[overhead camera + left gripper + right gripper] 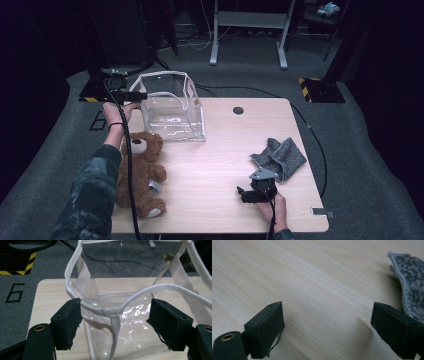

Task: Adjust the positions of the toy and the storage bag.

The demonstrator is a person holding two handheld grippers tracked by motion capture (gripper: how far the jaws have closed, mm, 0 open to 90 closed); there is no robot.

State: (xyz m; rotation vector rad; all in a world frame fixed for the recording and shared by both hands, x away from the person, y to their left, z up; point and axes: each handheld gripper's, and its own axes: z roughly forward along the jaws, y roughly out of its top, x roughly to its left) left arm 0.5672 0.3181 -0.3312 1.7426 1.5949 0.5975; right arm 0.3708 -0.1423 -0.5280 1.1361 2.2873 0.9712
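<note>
Bag (pixel 172 107), bear (pixel 140 172), cloth (pixel 280 157): one each.

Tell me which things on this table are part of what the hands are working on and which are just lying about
In the job:
clear bag, its white rim between the open left gripper jaws

Lying about:
teddy bear
grey cloth, beside the open right gripper

Clear bag (pixel 172 112) with white trim; brown teddy (pixel 141 172); grey cloth (pixel 281 157); pale wood-grain bench (pixel 215 170); black tongs (pixel 116 322).
</note>
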